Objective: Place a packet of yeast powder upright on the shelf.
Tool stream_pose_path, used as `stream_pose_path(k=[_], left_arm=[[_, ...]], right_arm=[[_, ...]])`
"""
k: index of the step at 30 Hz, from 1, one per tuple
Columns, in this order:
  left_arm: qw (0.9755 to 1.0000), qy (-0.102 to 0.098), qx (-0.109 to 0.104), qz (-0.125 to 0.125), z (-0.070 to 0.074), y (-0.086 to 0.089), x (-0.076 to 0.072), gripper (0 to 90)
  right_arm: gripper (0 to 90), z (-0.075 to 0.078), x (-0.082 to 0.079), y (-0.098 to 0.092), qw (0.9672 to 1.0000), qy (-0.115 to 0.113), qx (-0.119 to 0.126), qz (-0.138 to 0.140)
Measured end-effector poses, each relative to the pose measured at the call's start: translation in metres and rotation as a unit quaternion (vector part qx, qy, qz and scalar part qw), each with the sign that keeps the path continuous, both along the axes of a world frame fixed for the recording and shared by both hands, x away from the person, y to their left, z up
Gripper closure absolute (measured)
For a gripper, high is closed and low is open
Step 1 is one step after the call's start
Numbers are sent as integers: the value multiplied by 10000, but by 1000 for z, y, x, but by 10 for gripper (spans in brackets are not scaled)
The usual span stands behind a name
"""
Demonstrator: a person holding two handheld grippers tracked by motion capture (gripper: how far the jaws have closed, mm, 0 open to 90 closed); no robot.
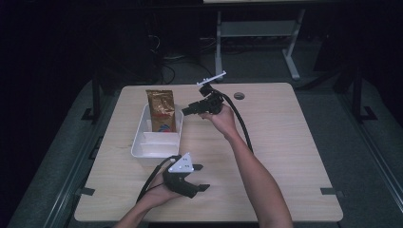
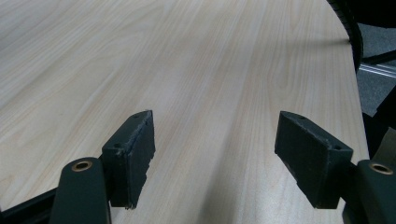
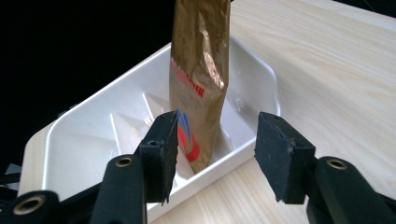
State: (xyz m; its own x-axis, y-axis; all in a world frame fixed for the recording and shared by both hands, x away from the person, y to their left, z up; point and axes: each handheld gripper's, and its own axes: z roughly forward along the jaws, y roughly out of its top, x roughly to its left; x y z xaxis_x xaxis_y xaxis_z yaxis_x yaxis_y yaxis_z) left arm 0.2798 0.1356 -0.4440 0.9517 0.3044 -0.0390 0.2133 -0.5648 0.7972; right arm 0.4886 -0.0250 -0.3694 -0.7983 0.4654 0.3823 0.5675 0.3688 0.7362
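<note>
We hold the right gripper [image 1: 186,111] with jaws apart, facing the gold bag [image 3: 198,79] that stands upright in the white tray [image 1: 142,142], probably lining up a grasp; our left gripper [image 1: 197,178], jaws apart too, idles over bare tabletop [image 2: 210,70]

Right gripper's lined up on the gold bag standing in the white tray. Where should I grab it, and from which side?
Probably the upper half of the gold bag, above the white tray rim, coming level from the tray's right side, where the open right gripper already points. The bag stands upright and flat, so the fingers can close across its thin faces.
</note>
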Motion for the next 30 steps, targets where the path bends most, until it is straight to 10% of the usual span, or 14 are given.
stream_pose_path(k=[30], left_arm=[[9998, 91, -115, 127, 1, 3, 2, 252]], right_arm=[[420, 4, -61, -100, 9996, -88, 227, -130]])
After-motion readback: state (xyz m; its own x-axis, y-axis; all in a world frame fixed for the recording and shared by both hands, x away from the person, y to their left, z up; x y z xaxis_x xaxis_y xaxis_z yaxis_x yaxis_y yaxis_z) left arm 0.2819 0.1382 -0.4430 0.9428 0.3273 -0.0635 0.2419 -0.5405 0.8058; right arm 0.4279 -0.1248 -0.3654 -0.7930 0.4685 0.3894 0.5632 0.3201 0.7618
